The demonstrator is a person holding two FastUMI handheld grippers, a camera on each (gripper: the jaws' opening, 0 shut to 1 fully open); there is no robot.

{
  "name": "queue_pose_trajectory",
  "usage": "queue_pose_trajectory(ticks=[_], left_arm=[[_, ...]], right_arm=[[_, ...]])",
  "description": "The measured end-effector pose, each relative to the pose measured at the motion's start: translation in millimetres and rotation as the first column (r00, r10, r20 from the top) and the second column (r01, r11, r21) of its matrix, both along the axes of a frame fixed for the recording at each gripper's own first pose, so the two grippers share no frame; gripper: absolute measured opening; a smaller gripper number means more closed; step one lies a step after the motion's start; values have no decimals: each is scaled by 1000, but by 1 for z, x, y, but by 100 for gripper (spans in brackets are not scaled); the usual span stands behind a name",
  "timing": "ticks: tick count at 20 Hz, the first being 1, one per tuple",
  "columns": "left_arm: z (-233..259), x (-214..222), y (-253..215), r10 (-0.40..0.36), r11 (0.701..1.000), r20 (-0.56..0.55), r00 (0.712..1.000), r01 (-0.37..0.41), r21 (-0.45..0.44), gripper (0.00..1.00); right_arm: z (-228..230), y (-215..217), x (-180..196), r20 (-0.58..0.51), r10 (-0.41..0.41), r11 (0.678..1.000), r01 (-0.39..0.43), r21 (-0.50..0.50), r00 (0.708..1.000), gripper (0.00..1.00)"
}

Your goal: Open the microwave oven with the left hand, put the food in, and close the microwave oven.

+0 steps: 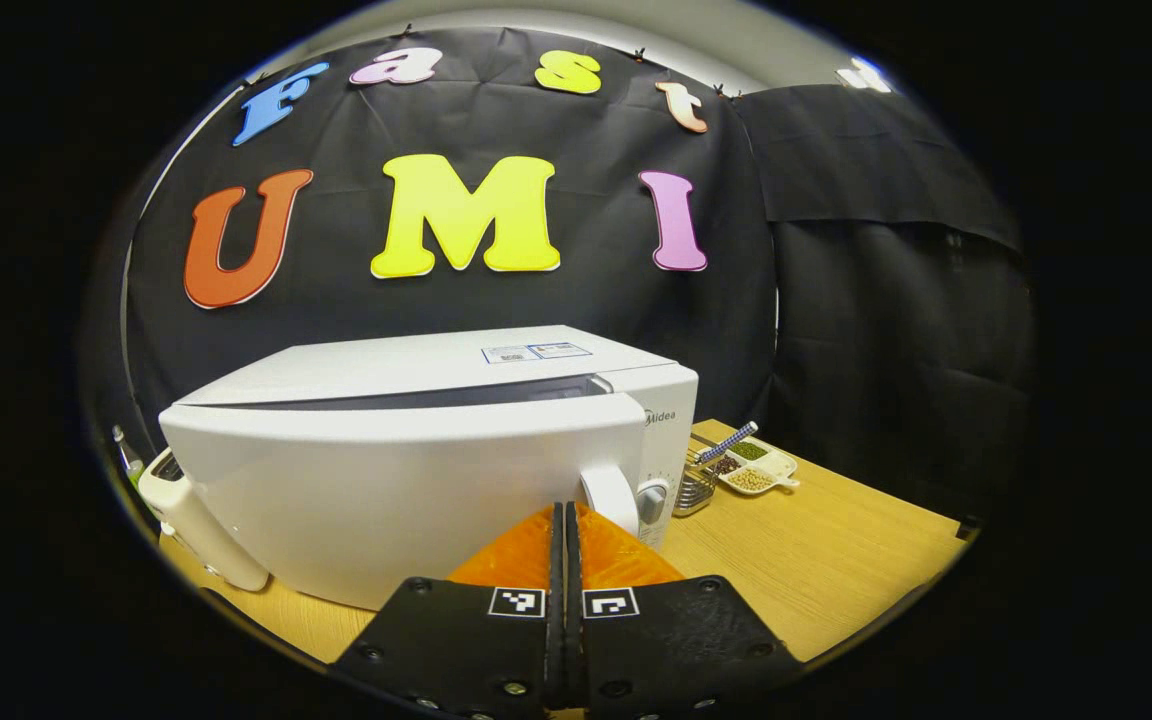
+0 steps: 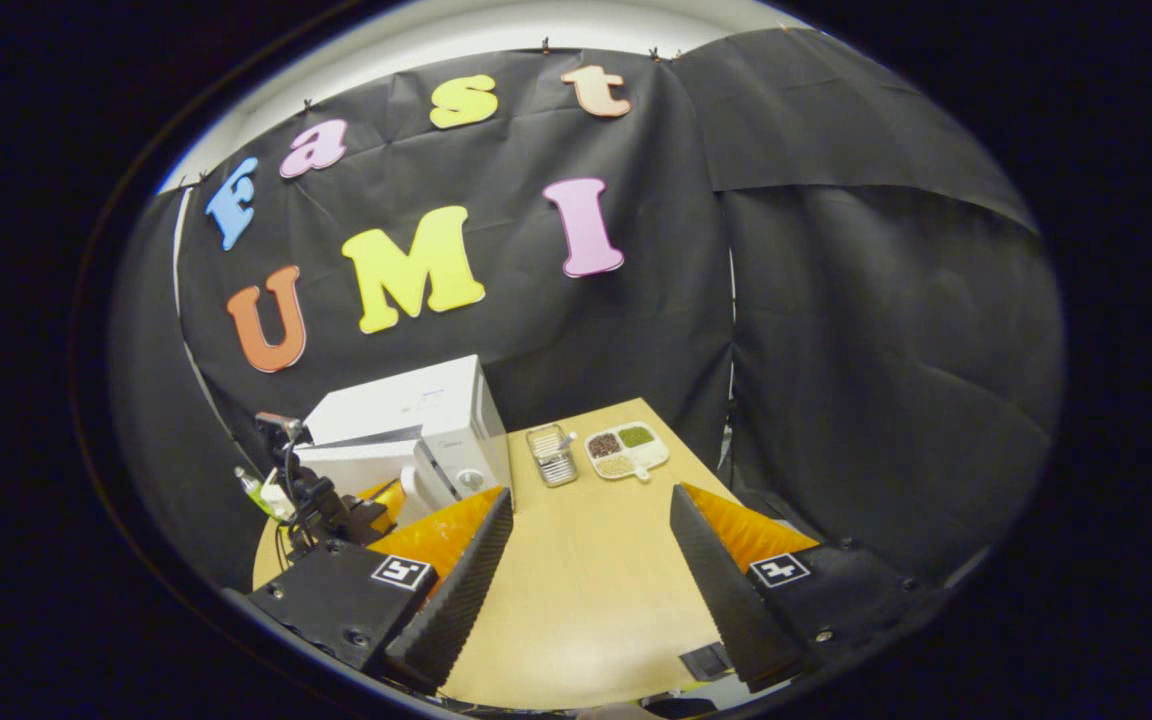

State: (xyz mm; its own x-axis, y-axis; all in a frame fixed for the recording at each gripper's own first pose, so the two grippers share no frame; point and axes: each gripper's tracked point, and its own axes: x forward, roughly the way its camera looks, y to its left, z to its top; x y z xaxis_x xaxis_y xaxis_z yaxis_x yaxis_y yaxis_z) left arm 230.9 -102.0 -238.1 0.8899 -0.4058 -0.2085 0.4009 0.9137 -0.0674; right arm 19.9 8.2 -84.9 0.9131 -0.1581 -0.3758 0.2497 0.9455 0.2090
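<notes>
My left gripper (image 1: 565, 512) has its two fingers pressed together with nothing between them, and its tips are just in front of the microwave oven (image 1: 416, 440), close to the door handle (image 1: 608, 497). The door (image 1: 386, 490) already stands a little ajar; I see a dark gap along its top edge. Because the fingers are closed, I judge I can only hook or push the door, and the tips may slide off the smooth handle, or the push may close the door again or shift the whole oven on the table (image 1: 816, 560). To the left of the oven stands a white appliance (image 1: 198, 525), and a swinging door could hit it. My right gripper (image 2: 591, 500) is wide apart and holds nothing, hanging above bare table. Ahead of it lie a divided dish with beans (image 2: 626, 450) and a small metal basket (image 2: 551, 455), just beside the oven. I cannot tell which one is the food. The dish is shallow, so a tilted grasp may spill the beans, and the two arms may collide near the door.
</notes>
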Motion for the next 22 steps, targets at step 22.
queue_pose_trajectory(ticks=[22], left_arm=[[-7, 31, 1, 75, 997, -49, 996, -74, 30, 0]], right_arm=[[13, -7, -1, 8, 23, 999, -23, -34, 1000, 100]])
